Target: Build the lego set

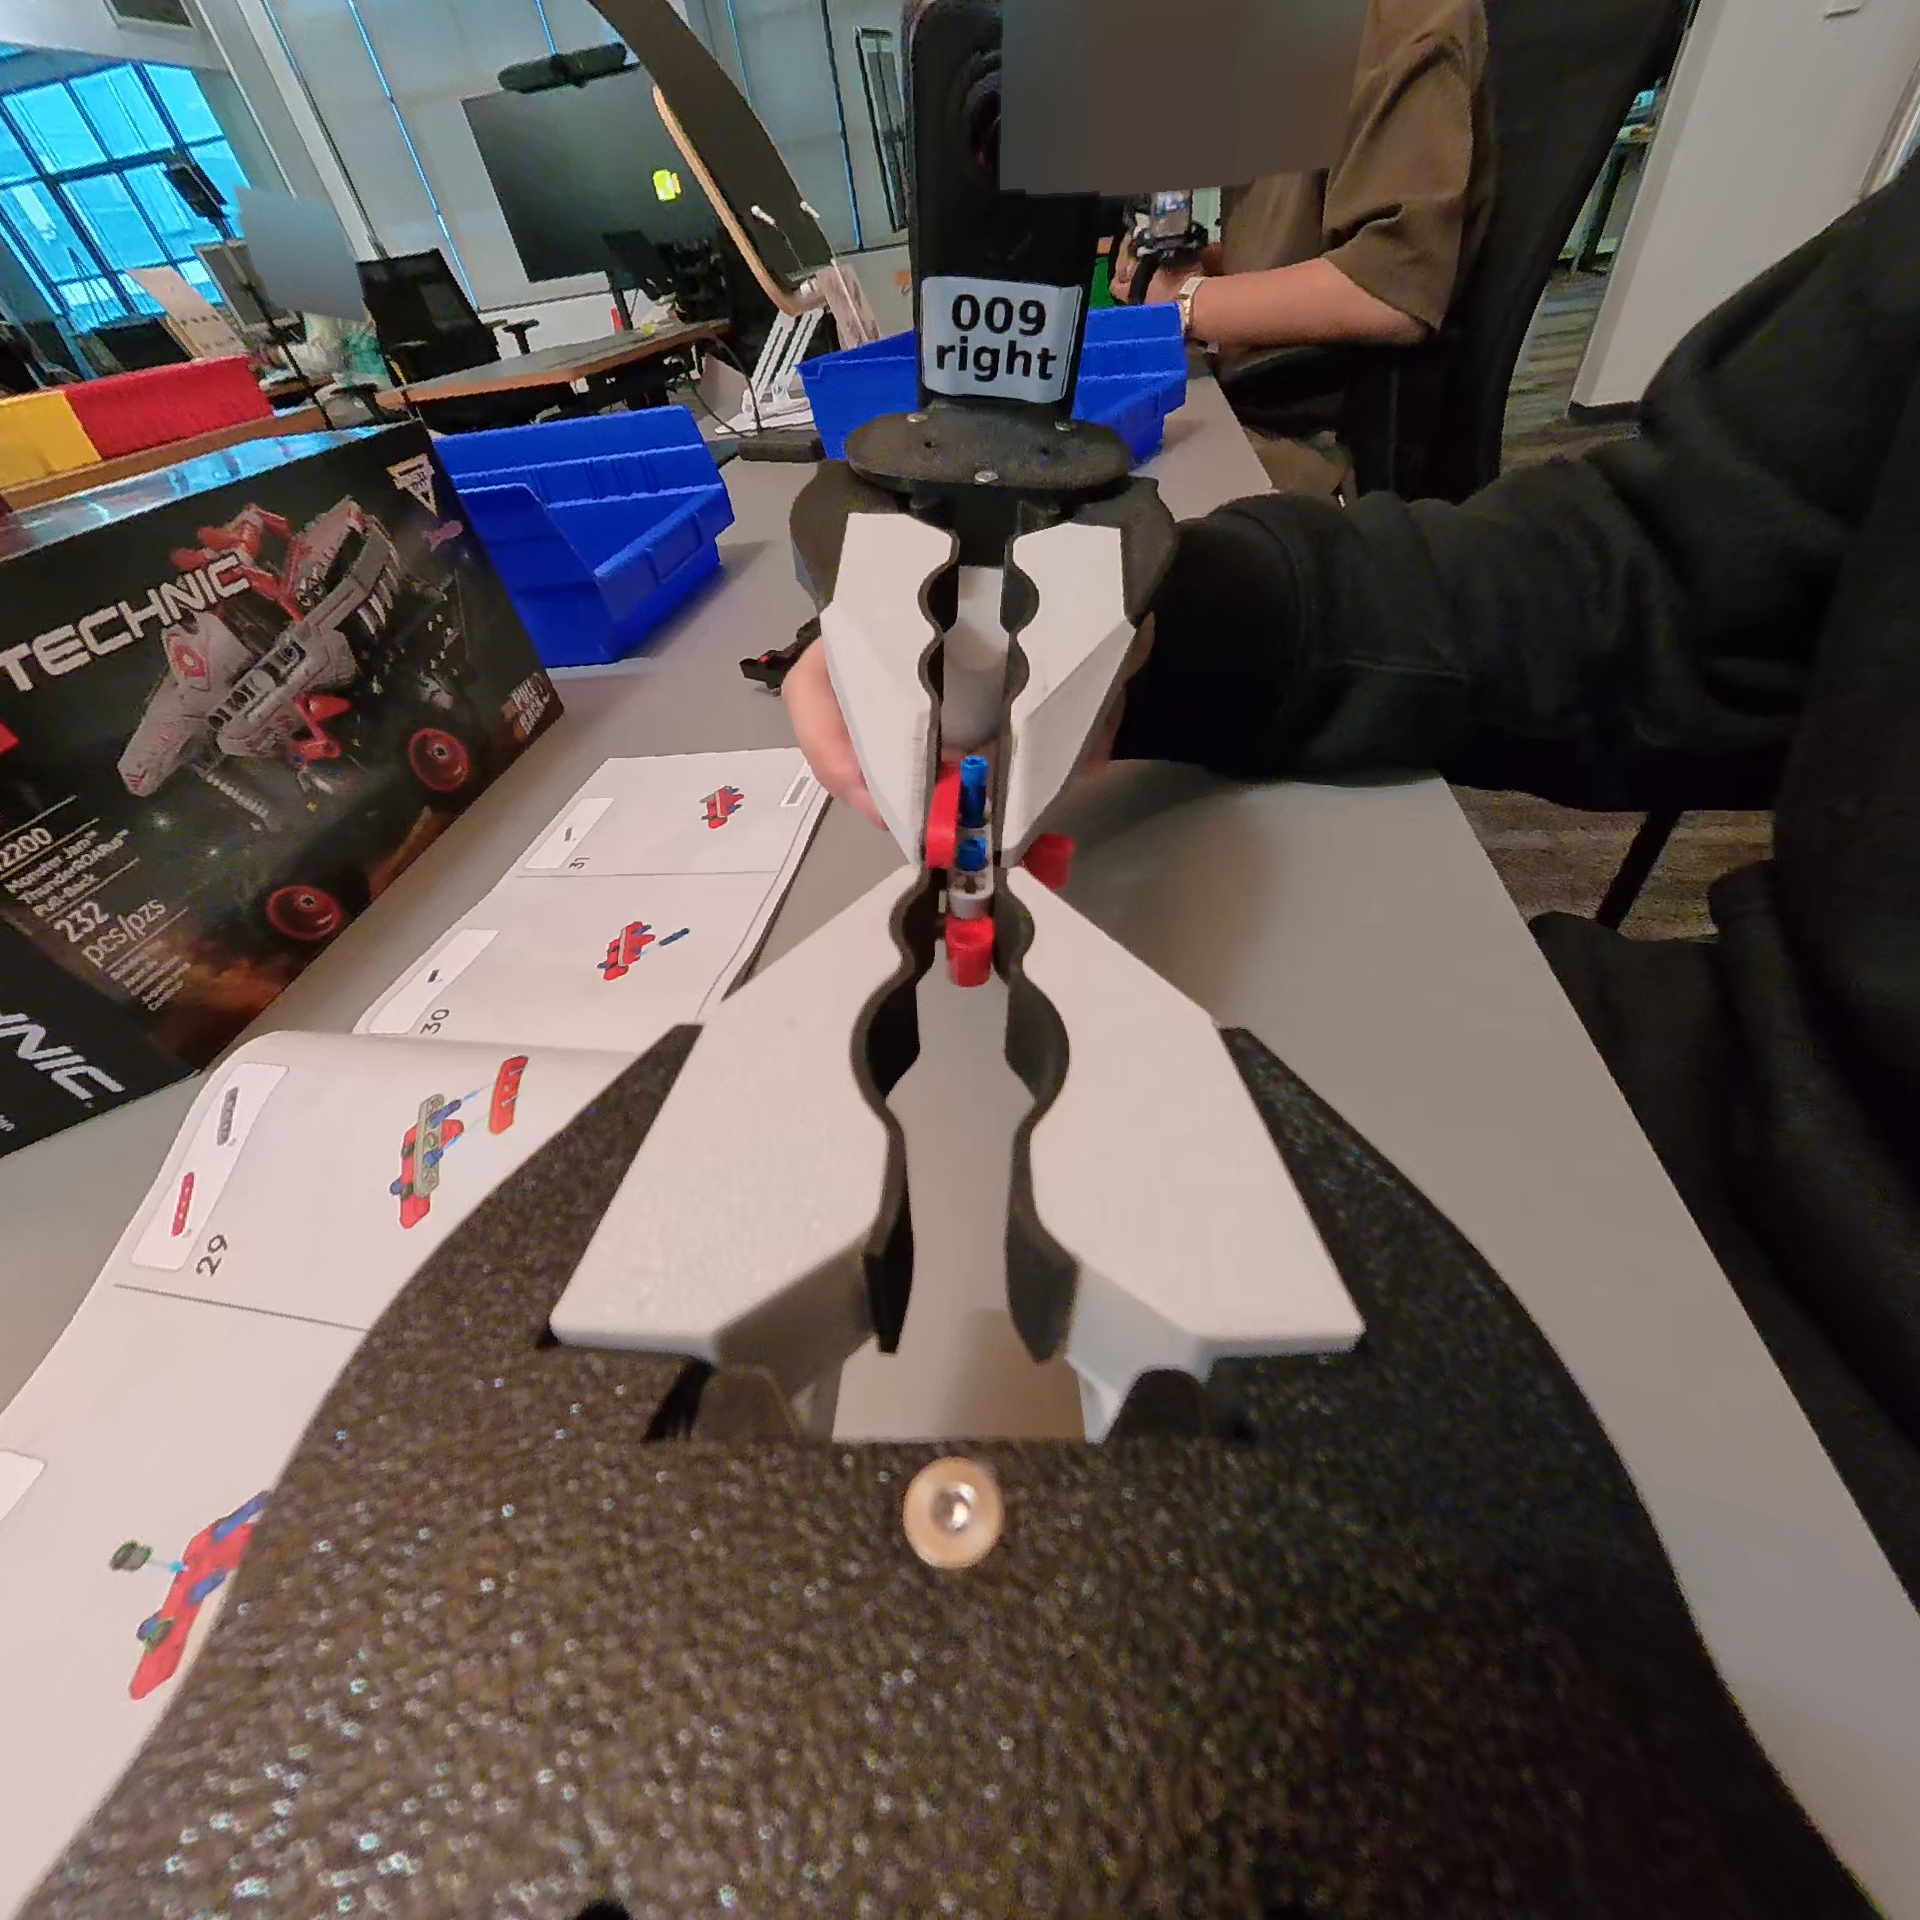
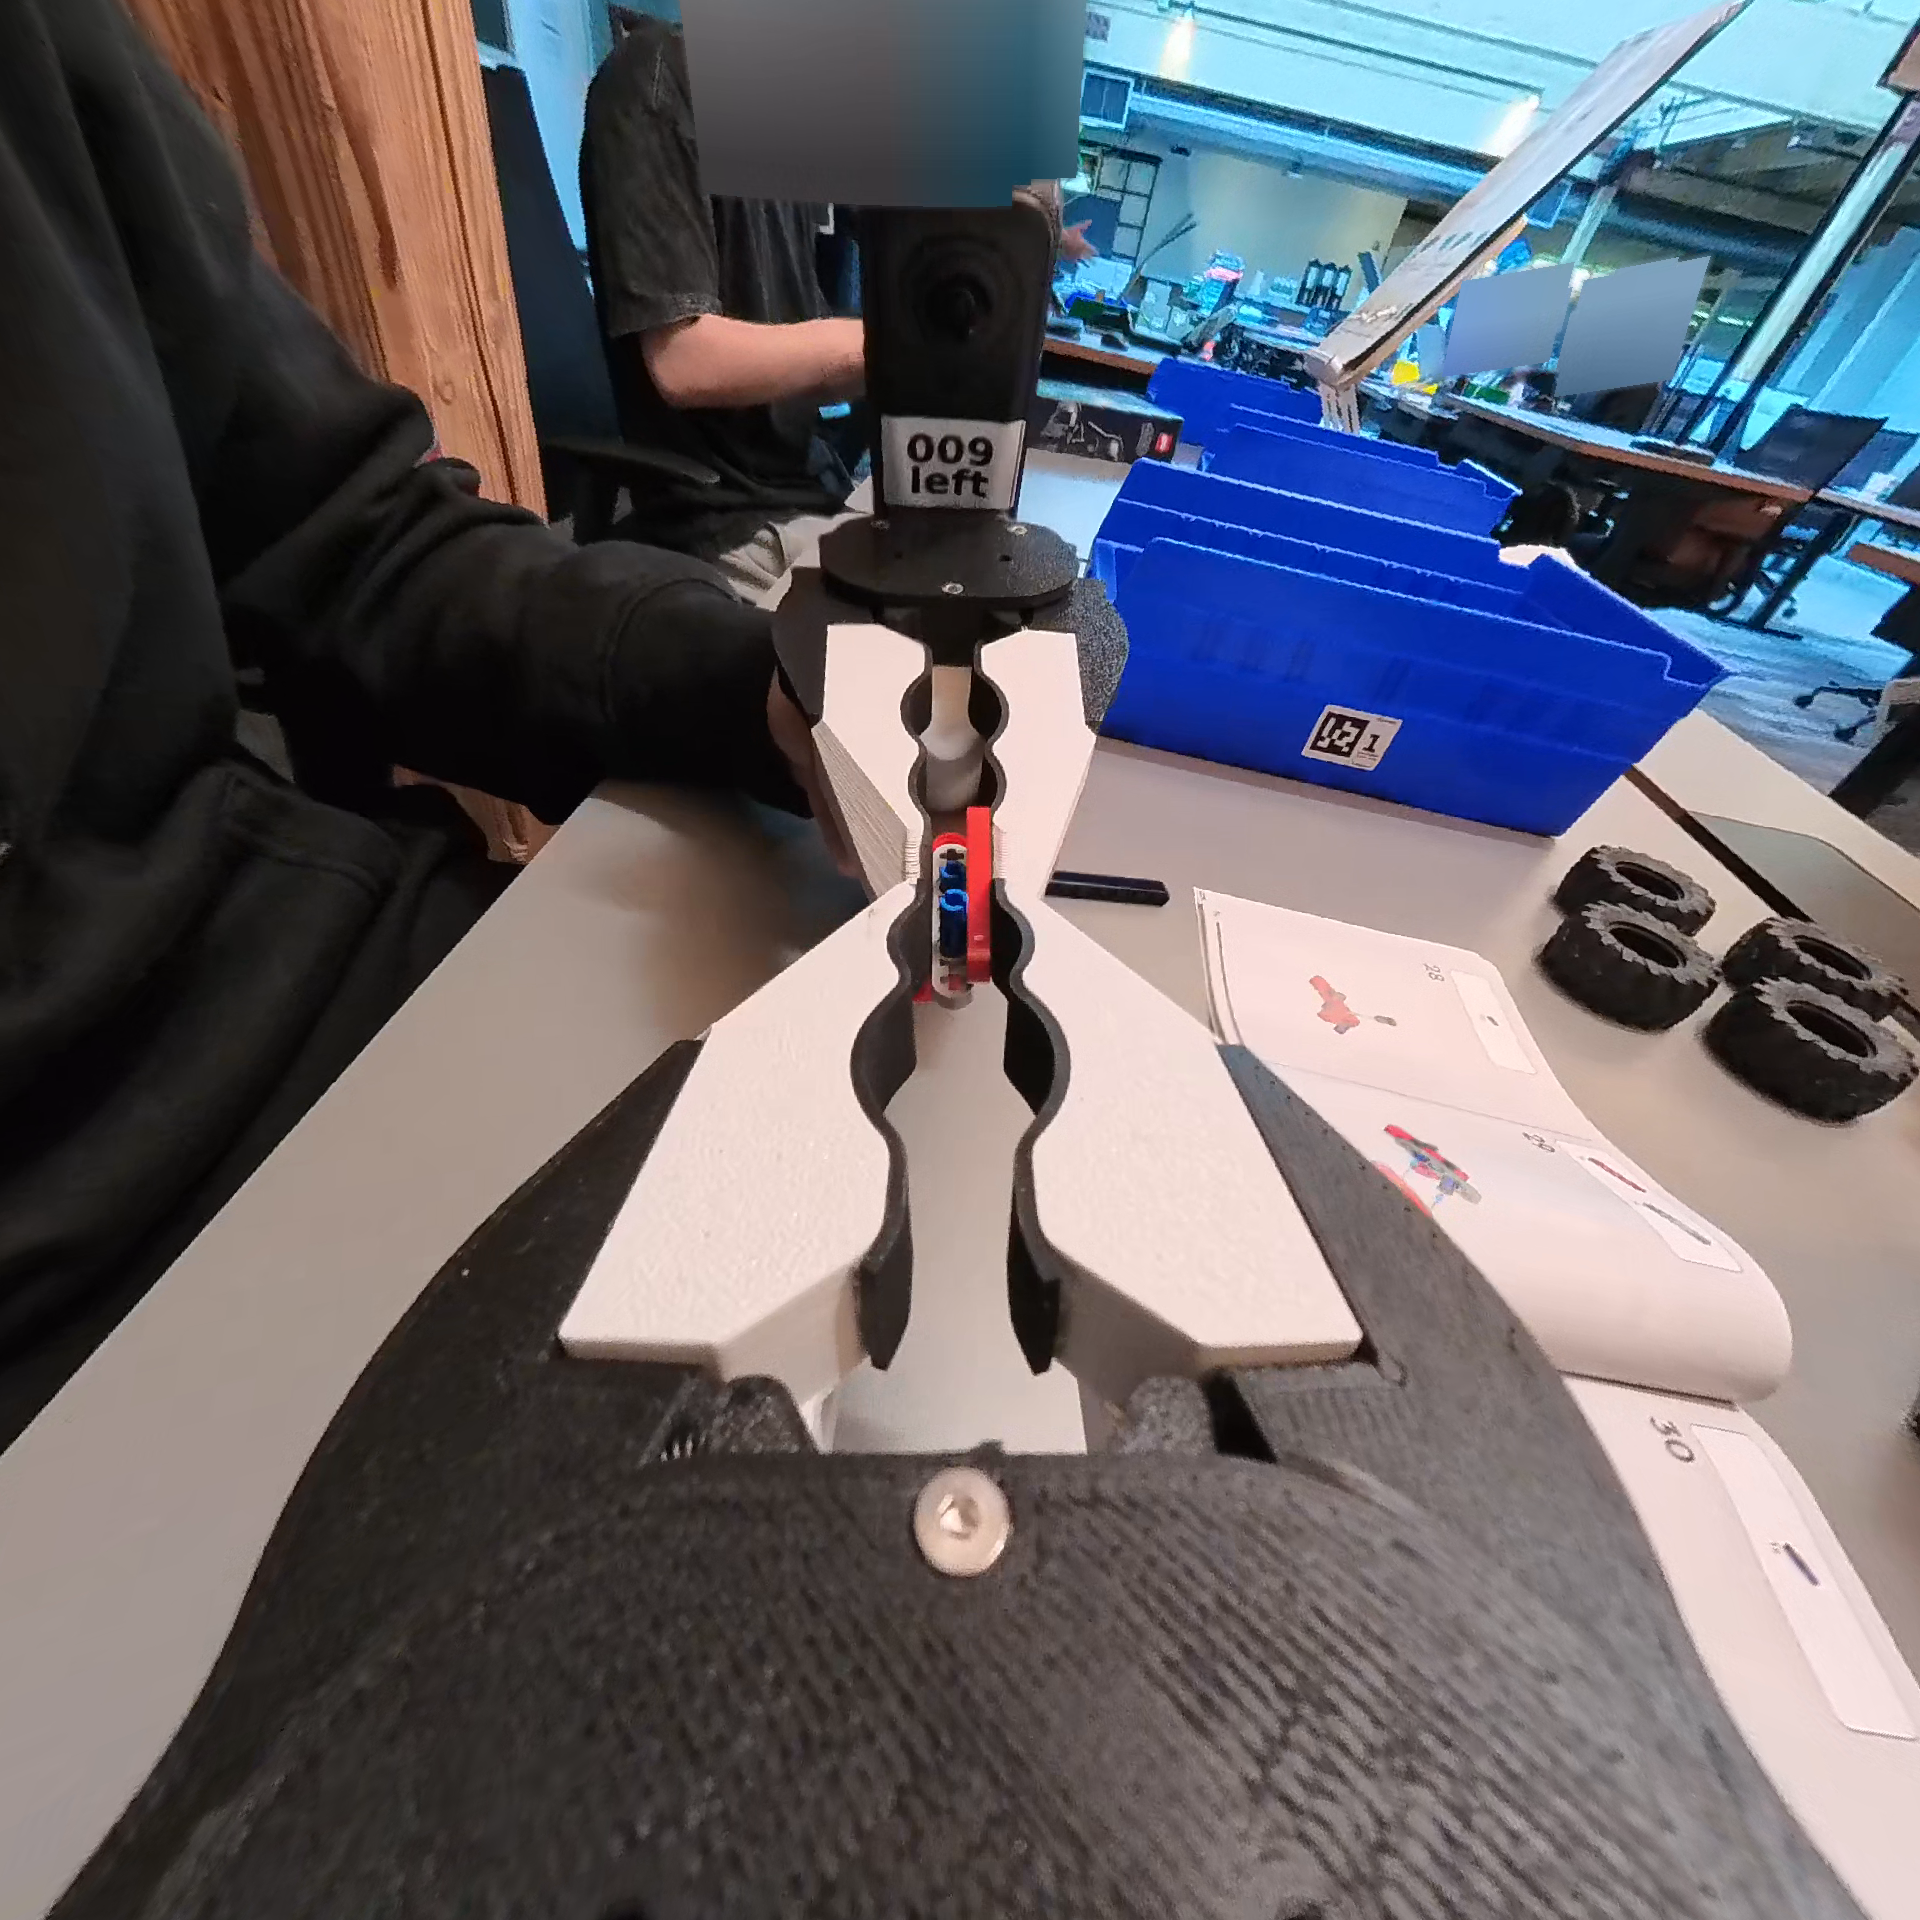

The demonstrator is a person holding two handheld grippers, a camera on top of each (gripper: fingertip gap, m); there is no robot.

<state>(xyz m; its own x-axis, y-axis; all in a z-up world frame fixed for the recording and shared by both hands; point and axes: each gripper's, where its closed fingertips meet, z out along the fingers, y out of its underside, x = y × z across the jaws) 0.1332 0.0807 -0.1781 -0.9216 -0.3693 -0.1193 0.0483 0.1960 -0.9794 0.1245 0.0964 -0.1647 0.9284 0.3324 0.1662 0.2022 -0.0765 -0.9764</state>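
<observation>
A small lego assembly of red beams, a grey beam and blue pins hangs above the grey table, held between my two grippers, which face each other tip to tip. My left gripper is shut on its near end, on the grey and red parts. My right gripper comes in from the far side and is shut on the red beam with the blue pins. In the right wrist view my right gripper clamps the assembly, with the left gripper opposite.
An open instruction booklet lies left of the grippers, with the lego box behind it. Blue bins stand at the back. Several black tyres and a small black part lie on the table. People sit beyond. Left and right tips are no more than a few centimetres apart.
</observation>
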